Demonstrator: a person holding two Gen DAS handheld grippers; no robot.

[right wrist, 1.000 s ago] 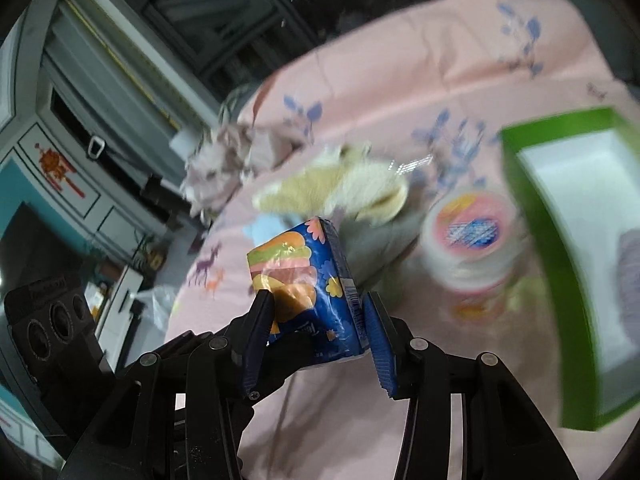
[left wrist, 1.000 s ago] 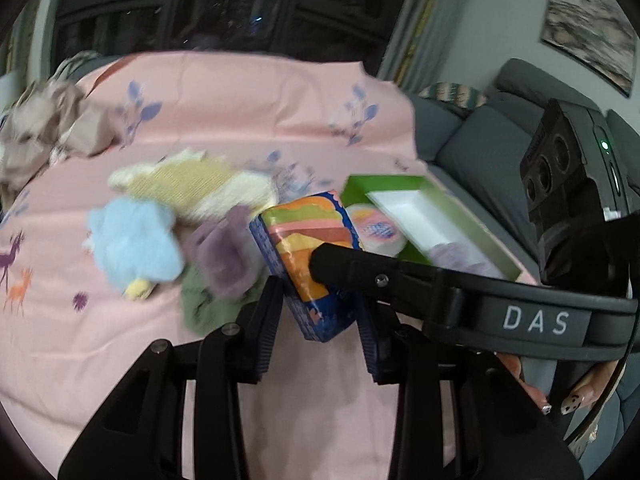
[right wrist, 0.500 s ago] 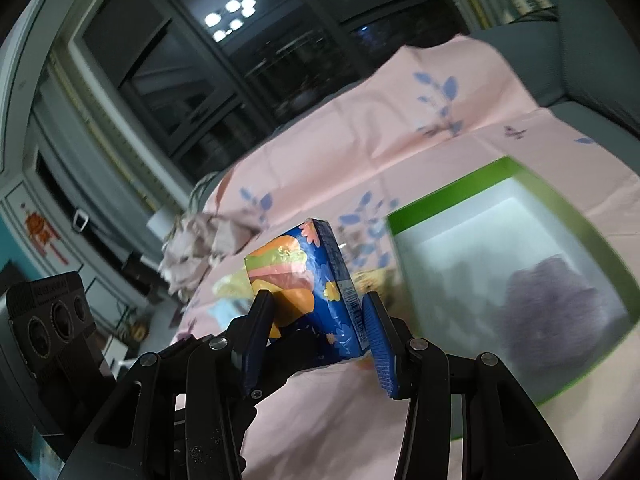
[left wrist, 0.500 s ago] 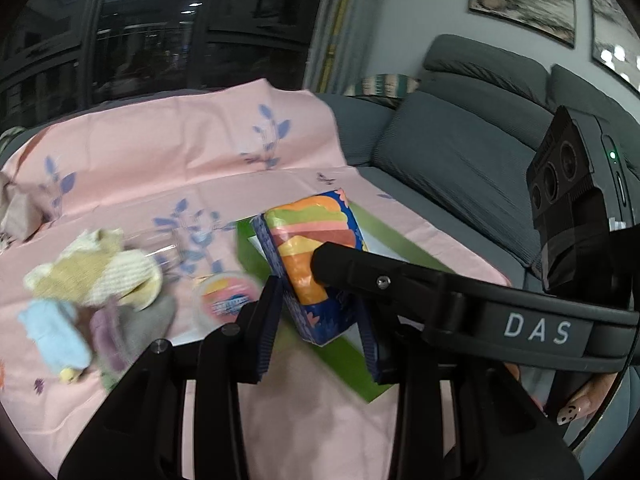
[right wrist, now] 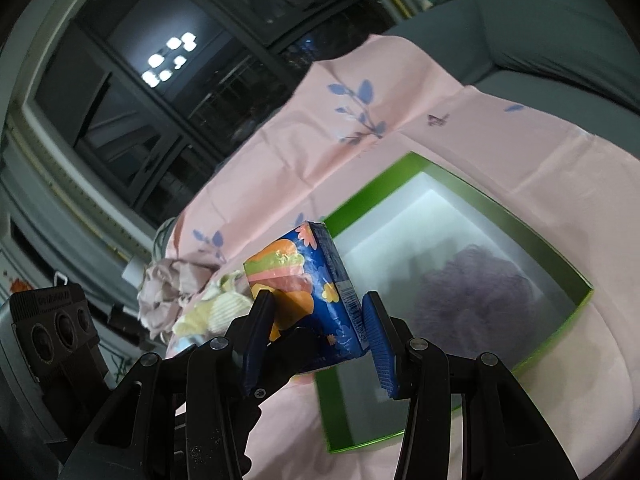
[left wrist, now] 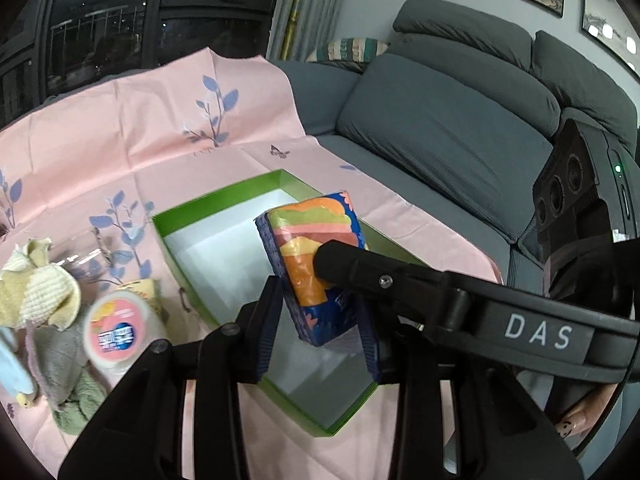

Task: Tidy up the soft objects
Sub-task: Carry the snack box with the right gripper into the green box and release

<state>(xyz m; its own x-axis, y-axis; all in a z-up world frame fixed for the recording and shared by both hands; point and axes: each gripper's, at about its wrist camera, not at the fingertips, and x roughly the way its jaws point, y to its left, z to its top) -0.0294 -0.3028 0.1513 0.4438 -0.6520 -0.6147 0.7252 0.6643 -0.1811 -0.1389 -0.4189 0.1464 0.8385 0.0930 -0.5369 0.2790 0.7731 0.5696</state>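
A soft blue pack with orange, pink and yellow print [left wrist: 316, 264] is held by both grippers at once. My left gripper [left wrist: 320, 328] is shut on its lower end, and my right gripper [right wrist: 316, 336] is shut on the same pack [right wrist: 304, 284]. The pack hangs above the green box with a white inside [left wrist: 224, 208]. In the right wrist view the box [right wrist: 552, 256] holds a purple fluffy item [right wrist: 472, 288]. The right gripper's arm crosses the left wrist view.
On the pink cloth [left wrist: 120, 136] left of the box lie a yellow knitted item [left wrist: 40, 292], a grey soft item [left wrist: 60, 360], a green cloth [left wrist: 80, 408] and a round pink-lidded tub [left wrist: 116, 328]. A grey sofa [left wrist: 460, 120] stands behind.
Both grippers carried the pack from the pile of soft items to the right, to above the green box. Both stay shut on it.
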